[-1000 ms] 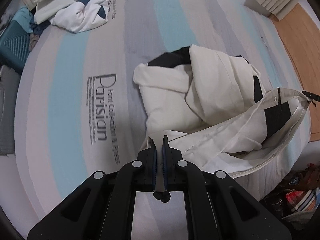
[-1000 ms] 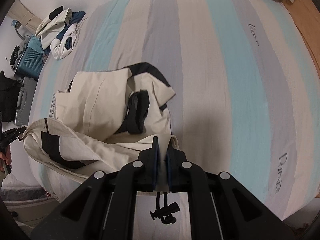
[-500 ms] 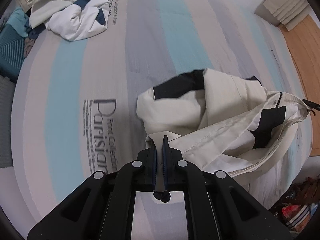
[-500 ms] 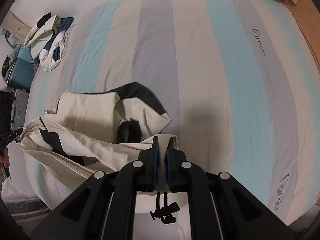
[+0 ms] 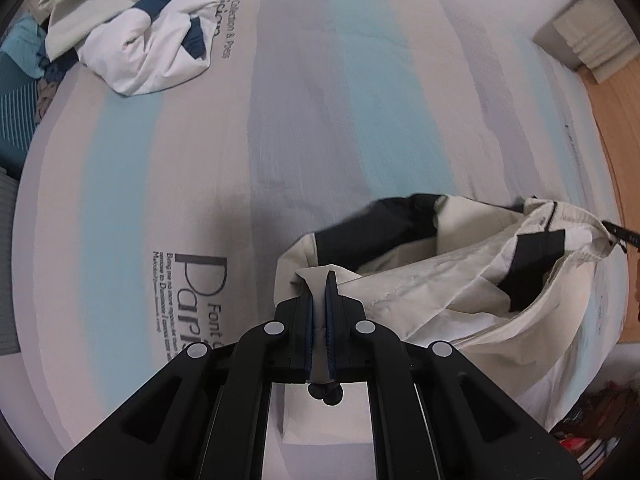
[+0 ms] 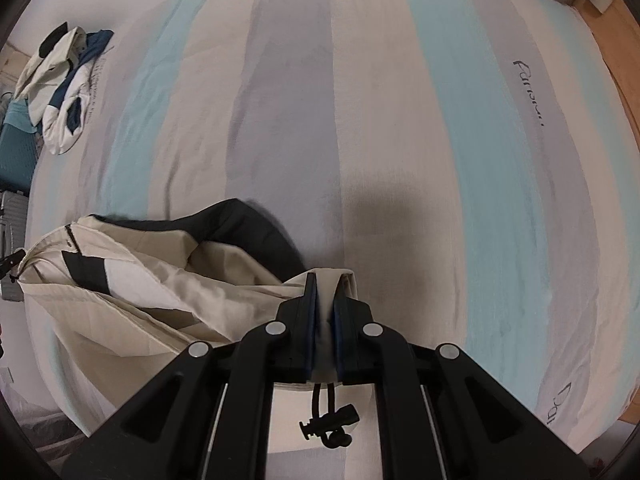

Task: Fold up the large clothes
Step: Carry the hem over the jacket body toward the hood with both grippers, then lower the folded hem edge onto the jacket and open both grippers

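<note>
Cream jacket (image 5: pixel 460 292) hem stretched btwn 2 clamped hand-held grippers, long axis left-right

A bedroom: striped bedsheet (image 5: pixel 168 168) (clothes pile (image 5: pixel 140 36) heaped), wooden floor (image 5: pixel 624 128).

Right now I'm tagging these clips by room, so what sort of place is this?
Most likely a bedroom: a wide bed under a striped sheet, a heap of clothes at its far corner, a wood floor beside it, and a cream jacket being folded.
</note>
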{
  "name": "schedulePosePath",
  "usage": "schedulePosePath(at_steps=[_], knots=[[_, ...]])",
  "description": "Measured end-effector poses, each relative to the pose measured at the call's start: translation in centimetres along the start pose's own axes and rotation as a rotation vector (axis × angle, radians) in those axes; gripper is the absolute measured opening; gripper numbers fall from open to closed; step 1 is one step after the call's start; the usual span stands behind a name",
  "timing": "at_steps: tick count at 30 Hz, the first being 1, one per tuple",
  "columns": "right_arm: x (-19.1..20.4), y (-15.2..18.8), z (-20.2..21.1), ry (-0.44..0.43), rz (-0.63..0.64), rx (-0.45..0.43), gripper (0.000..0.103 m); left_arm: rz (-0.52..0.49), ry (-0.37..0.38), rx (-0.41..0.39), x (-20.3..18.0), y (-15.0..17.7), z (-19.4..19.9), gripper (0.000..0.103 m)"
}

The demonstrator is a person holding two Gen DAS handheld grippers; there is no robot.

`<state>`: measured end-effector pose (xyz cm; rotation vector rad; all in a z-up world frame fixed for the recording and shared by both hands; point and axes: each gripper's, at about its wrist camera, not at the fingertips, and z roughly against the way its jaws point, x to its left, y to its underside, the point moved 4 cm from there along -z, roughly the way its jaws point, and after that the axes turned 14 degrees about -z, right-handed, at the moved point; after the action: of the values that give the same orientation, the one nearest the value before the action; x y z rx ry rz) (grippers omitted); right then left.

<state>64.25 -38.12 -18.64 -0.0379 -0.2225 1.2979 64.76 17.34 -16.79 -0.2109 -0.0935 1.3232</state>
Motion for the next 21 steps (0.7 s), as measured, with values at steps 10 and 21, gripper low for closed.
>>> schedulePosePath(at_steps=[10,21], knots=[[1.1,-1.9,-4.8,0.058,0.012,0.012,0.006,-0.003,-0.041,0.041,1.4,-0.9,-4.9,0.004],[2.9,-4.4,-8.2,0.092,-0.001,0.014,0.006,0.008,-0.082,0.055,3.1,-2.5,-8.0,0.004]])
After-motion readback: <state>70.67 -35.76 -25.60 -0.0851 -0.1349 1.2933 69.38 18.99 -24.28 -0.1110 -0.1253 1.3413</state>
